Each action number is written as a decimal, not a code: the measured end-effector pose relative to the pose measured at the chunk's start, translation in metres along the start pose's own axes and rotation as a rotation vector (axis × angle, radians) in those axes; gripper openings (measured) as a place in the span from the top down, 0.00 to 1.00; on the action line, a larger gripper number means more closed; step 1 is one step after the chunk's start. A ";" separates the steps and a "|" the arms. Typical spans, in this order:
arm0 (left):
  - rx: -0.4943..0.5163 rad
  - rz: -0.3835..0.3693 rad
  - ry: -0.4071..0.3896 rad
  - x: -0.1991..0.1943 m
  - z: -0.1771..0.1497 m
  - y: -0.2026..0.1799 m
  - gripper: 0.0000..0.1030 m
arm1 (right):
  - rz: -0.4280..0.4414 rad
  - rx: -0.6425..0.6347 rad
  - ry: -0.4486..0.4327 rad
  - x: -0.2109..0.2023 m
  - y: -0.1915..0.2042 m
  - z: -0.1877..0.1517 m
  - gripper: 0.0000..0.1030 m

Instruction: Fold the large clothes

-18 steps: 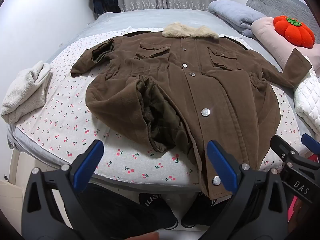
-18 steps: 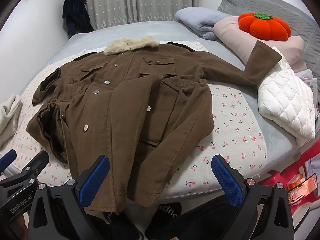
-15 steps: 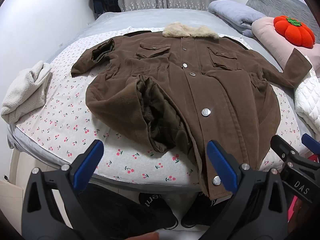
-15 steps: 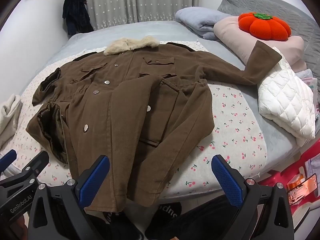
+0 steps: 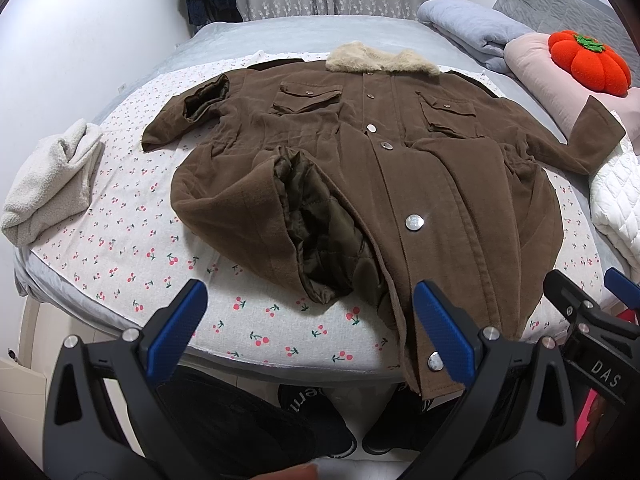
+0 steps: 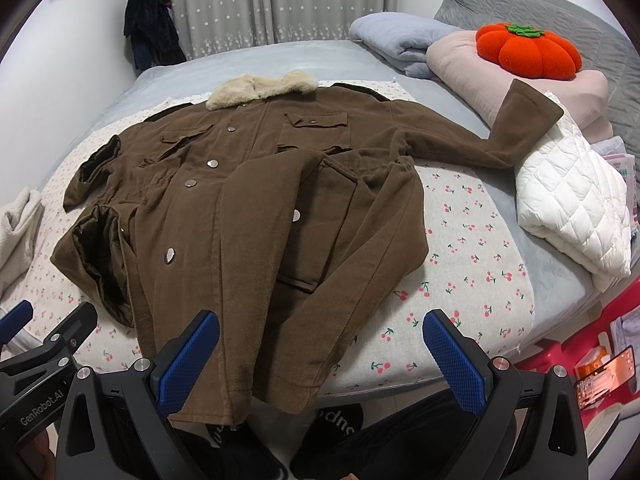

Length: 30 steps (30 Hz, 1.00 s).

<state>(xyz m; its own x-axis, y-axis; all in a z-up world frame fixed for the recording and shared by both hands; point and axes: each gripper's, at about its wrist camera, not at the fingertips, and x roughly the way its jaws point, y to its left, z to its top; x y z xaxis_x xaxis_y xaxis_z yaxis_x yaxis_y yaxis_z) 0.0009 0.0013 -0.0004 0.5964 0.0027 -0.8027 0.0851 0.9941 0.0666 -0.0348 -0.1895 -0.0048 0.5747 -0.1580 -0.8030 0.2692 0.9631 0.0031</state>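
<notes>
A large brown coat (image 5: 400, 168) with a beige fur collar (image 5: 380, 58) lies front up on the cherry-print sheet (image 5: 120, 240), also seen in the right wrist view (image 6: 256, 208). Its hem hangs over the near bed edge. One front flap is turned back and shows the quilted lining (image 5: 316, 232). One sleeve (image 6: 516, 128) reaches up onto the pillows. My left gripper (image 5: 308, 332) is open and empty, just off the bed edge by the hem. My right gripper (image 6: 320, 356) is open and empty, over the hem's right part.
A cream fleece garment (image 5: 52, 176) lies at the bed's left edge. A white quilted jacket (image 6: 576, 208), pink pillow (image 6: 480, 76), orange pumpkin cushion (image 6: 528, 50) and grey blanket (image 6: 400, 40) crowd the right side. Red boxes (image 6: 600, 344) stand on the floor at right.
</notes>
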 end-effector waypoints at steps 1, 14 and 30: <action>0.000 0.002 -0.001 0.000 0.000 0.001 0.01 | 0.002 0.002 0.002 0.001 -0.001 0.000 0.00; -0.072 -0.152 0.026 0.025 0.025 0.077 0.01 | 0.064 0.028 0.045 0.023 -0.036 0.005 0.00; -0.480 -0.512 0.343 0.134 0.057 0.152 0.21 | 0.247 0.186 0.163 0.070 -0.077 0.019 0.00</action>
<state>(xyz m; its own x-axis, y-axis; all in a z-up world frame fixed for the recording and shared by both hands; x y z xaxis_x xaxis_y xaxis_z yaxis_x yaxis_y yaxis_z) 0.1395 0.1468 -0.0638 0.2891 -0.5137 -0.8078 -0.1186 0.8181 -0.5627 -0.0006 -0.2794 -0.0504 0.5133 0.1259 -0.8489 0.2825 0.9093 0.3057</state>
